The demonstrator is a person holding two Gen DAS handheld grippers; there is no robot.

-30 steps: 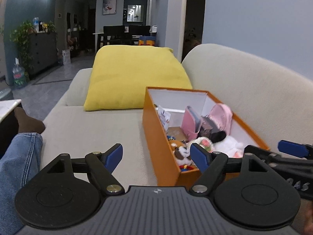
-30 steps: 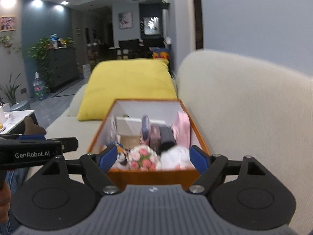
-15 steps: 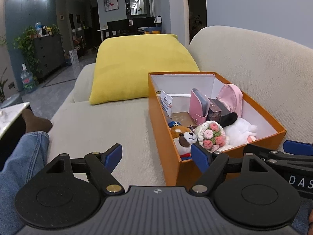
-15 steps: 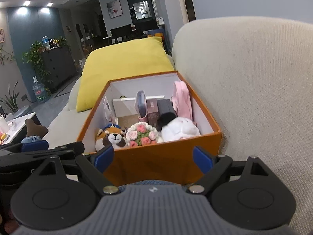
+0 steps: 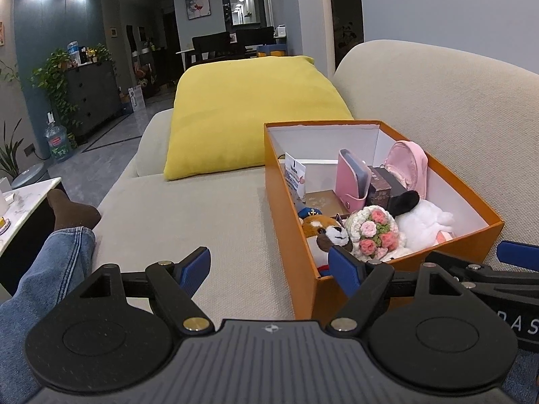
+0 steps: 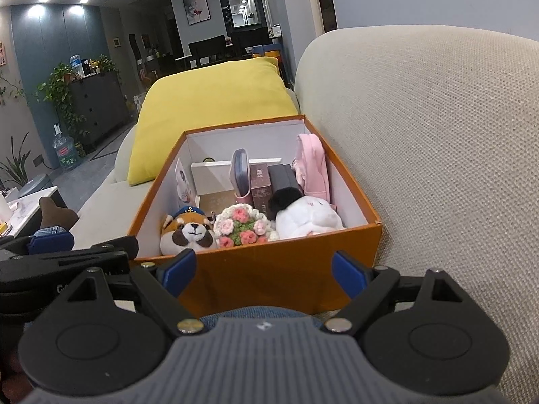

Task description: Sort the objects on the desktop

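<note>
**Orange box seen from higher up, both grippers held apart before it**

Against the frames of a second ago, the beige sofa [image 5: 209, 202] and the yellow cushion [image 5: 249, 118] are seen from a higher vantage, and the inside of the orange box [image 6: 269, 269] is looked down into, where earlier only the tops of its contents showed over the near wall. The box is set on the sofa seat against the backrest.

The left gripper [image 5: 269, 266] is held open and empty, the box's near left corner lying behind its right finger. The right gripper [image 6: 262, 269] is likewise spread wide and empty, the box's near wall framed between its fingers.

Inside, at the near end, a white plush toy [image 6: 310, 219], a fox plush [image 6: 187, 232] and a crocheted bouquet [image 6: 242, 225] are crowded together.
</note>
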